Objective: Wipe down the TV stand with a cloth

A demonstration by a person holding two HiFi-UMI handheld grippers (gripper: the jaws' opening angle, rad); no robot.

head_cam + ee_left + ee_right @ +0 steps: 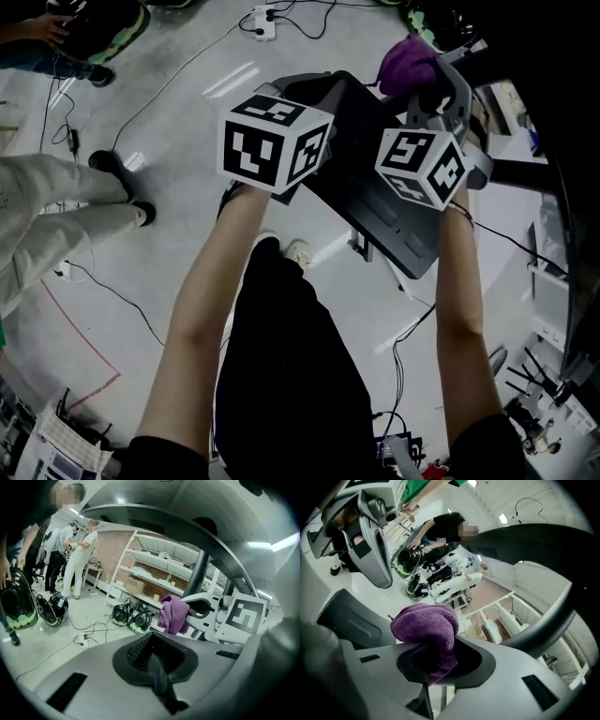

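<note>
Left gripper view gives me the left gripper (154, 660) with its two dark pads pressed together along a single seam, closed with nothing caught between them. Right gripper view shows the right gripper (429, 657) clamped tight on the purple cloth (425, 625). The cloth is bunched, most of it bulging up above the jaws while a narrow tail hangs down through the gap below. From the head view I see both tools held up side by side in front of the person, bare forearms (202, 309) reaching out under them. The left marker cube (275, 141) is near the right marker cube (422, 164) but apart from it. The cloth sits at the far end of the right tool, beyond its cube, up in the air over the pale grey floor (178, 187). Black cables (112, 291) trail across that floor, and a white power strip (265, 21) lies near the top edge. At the left edge a person in pale trousers (56, 220) and dark shoes (112, 164) stands close by. In the left gripper view the cloth hangs just right of centre, in front of a white shelving unit (159, 569). Rounded black-and-green devices (131, 618) sit on the floor below the shelves, and several people (82, 555) stand at the left.
</note>
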